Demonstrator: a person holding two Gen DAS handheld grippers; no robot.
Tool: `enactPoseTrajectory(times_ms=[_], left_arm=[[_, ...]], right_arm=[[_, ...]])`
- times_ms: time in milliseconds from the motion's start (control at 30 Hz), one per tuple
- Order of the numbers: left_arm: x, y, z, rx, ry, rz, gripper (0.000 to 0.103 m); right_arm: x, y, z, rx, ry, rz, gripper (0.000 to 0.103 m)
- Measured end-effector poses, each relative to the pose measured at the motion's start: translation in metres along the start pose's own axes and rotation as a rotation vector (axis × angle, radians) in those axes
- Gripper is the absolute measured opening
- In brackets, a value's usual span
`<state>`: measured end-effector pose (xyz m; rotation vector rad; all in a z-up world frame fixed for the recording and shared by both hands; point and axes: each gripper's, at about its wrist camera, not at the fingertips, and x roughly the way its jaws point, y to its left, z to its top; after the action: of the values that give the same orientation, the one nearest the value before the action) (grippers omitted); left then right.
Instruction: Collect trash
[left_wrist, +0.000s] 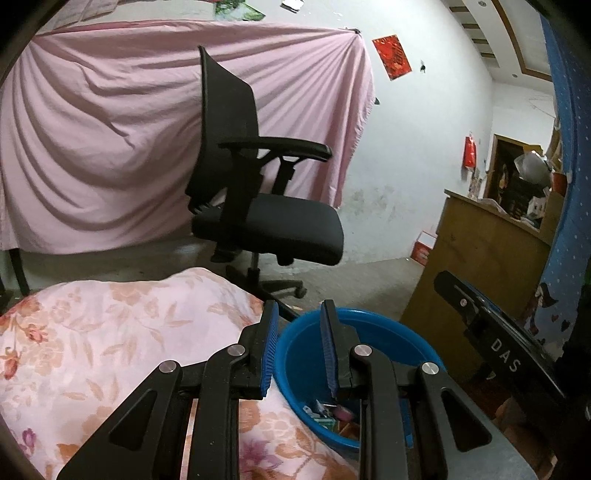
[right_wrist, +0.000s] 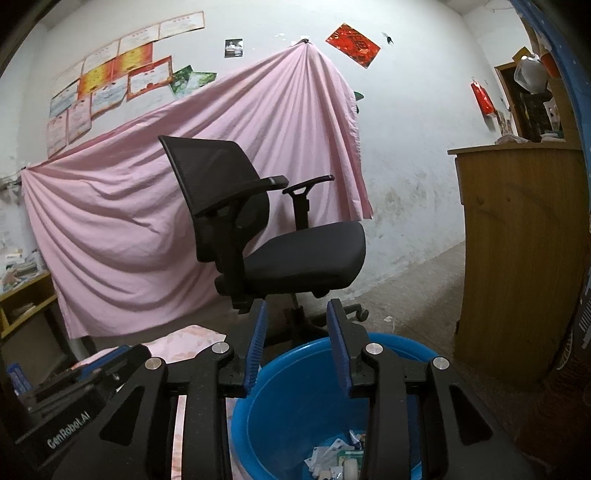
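Note:
A blue plastic basin (left_wrist: 295, 354) (right_wrist: 280, 406) sits low in front of both grippers, with several scraps of paper and wrapper trash (left_wrist: 328, 411) (right_wrist: 332, 459) on its bottom. My left gripper (left_wrist: 297, 321) is open and empty, above the basin's left rim beside the floral quilt (left_wrist: 110, 332). My right gripper (right_wrist: 297, 321) is open and empty, above the basin's far rim. The right gripper's body shows at the right of the left wrist view (left_wrist: 498, 343). The left gripper's body shows at the lower left of the right wrist view (right_wrist: 74, 398).
A black office chair (left_wrist: 258, 192) (right_wrist: 266, 236) stands just beyond the basin on the concrete floor. A pink sheet (left_wrist: 110, 147) (right_wrist: 184, 206) hangs on the wall behind. A wooden cabinet (left_wrist: 480, 258) (right_wrist: 517, 236) stands at the right.

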<state>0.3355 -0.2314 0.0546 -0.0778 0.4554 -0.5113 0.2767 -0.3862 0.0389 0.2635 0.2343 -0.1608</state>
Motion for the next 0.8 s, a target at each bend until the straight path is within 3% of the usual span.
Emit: enactPoseTrajectory(times_ms=[67, 133, 267, 367, 433, 500, 633, 700, 767, 800], left_arm=[[-0.006, 0.004, 0.001, 0.002, -0.01, 0.021, 0.025], [-0.013, 0.008, 0.002, 0.0, -0.028, 0.039, 0.037], [-0.029, 0.018, 0.004, -0.019, -0.046, 0.064, 0.039], [-0.046, 0.025, 0.004, -0.036, -0.07, 0.09, 0.054], [-0.058, 0.031, 0.002, -0.054, -0.09, 0.098, 0.061], [-0.066, 0.035, 0.003, -0.065, -0.091, 0.101, 0.064], [-0.086, 0.043, 0.0, -0.075, -0.118, 0.127, 0.083], [-0.094, 0.048, 0.0, -0.088, -0.131, 0.136, 0.085], [-0.103, 0.052, -0.003, -0.096, -0.132, 0.14, 0.087], [-0.109, 0.054, -0.008, -0.099, -0.134, 0.153, 0.094]], right_arm=[[-0.001, 0.002, 0.0, -0.002, -0.004, 0.005, 0.038], [-0.004, 0.003, 0.001, -0.004, -0.011, 0.009, 0.041], [-0.011, 0.008, 0.003, -0.006, -0.024, 0.022, 0.048], [-0.019, 0.014, 0.004, -0.019, -0.038, 0.032, 0.053], [-0.023, 0.018, 0.004, -0.027, -0.043, 0.039, 0.061], [-0.028, 0.021, 0.003, -0.03, -0.05, 0.043, 0.08], [-0.038, 0.026, -0.002, -0.043, -0.049, 0.044, 0.091], [-0.043, 0.027, -0.005, -0.047, -0.047, 0.046, 0.101], [-0.049, 0.028, -0.008, -0.046, -0.05, 0.051, 0.103], [-0.052, 0.028, -0.009, -0.045, -0.05, 0.054, 0.103]])
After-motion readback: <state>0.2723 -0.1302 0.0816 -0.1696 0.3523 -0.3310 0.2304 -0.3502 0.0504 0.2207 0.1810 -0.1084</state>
